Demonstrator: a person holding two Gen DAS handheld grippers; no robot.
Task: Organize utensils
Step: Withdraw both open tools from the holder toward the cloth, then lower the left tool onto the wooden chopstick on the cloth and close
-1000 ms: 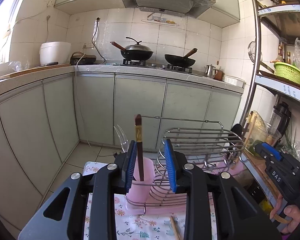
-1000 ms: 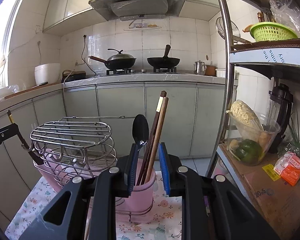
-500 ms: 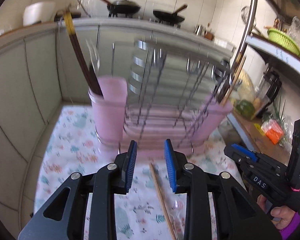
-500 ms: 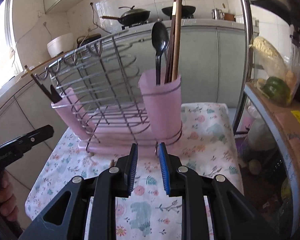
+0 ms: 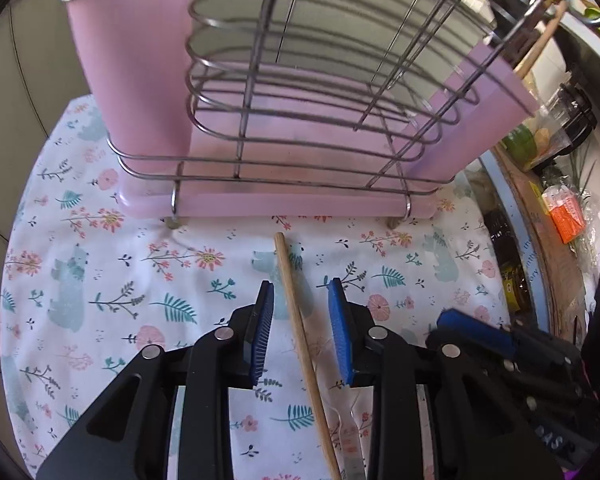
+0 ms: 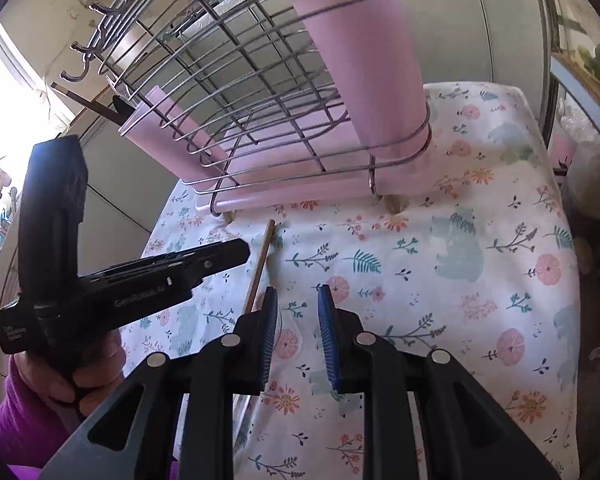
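wooden chopstick (image 5: 300, 332) between parted left claw (image 5: 300, 298)

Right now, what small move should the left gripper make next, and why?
Probably lower a little and close. The wooden chopstick lies flat on the floral cloth, between the open jaws of the left gripper, not yet pinched.

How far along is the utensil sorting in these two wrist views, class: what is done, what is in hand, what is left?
Done: some utensils stand in the pink cups of the wire rack. In hand: nothing is gripped; the left gripper hangs open astride the wooden chopstick lying on the floral cloth, pads clear of it. The right gripper is open and empty. Left: grasp the chopstick and put it in a cup.
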